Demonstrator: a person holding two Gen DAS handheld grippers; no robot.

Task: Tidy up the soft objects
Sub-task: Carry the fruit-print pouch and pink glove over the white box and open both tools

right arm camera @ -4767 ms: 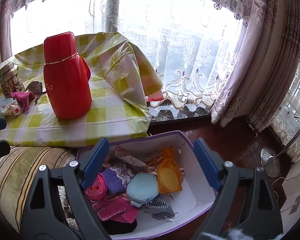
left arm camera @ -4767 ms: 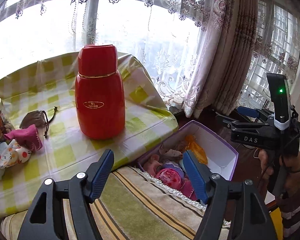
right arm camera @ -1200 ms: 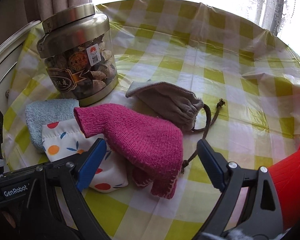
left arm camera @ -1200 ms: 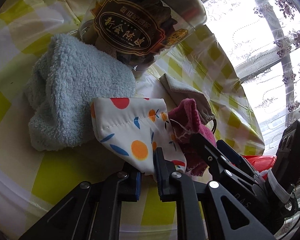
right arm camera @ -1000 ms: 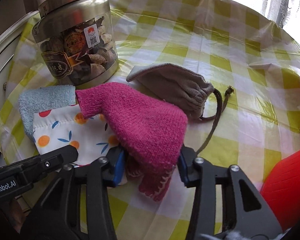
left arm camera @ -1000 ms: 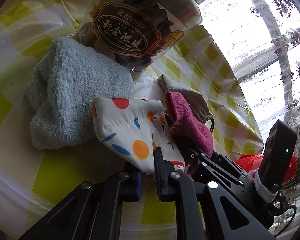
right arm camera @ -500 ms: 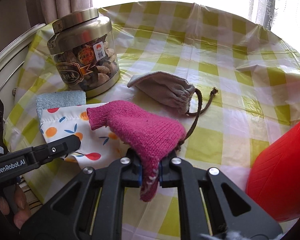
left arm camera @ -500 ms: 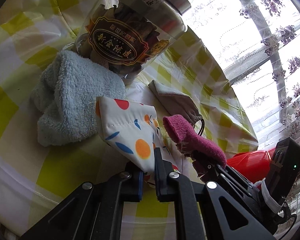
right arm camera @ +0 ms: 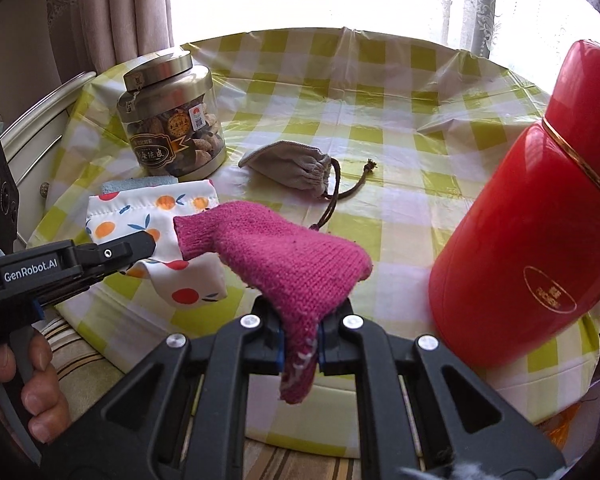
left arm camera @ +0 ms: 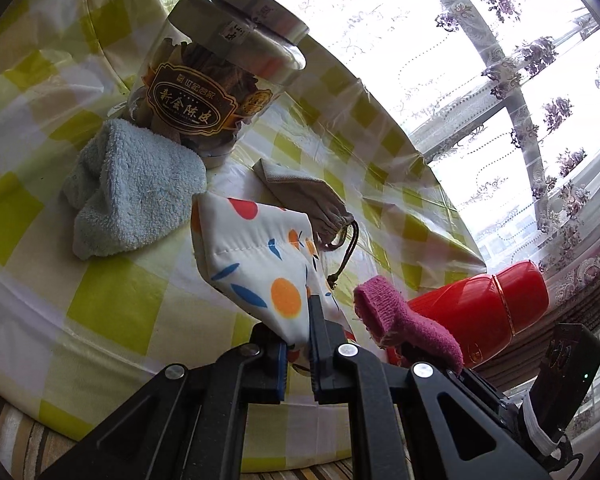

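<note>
Soft items: 4 | left gripper grasps printed pouch | right gripper grasps pink mitten

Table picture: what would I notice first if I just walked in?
Probably the big red flask at the table's right edge. Next, the pink knitted sock pinched in the right claw, and the fruit-print pouch pinched in the left claw, both lifted up front.

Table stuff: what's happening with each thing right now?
Fruit-print pouch: pinched by left gripper, lifted.
Pink knit sock: pinched by right gripper, lifted.
Grey drawstring bag: lying cinched.
Blue towel: crumpled, lying.
Jar: lidded, upright.
Red flask: capped.
</note>
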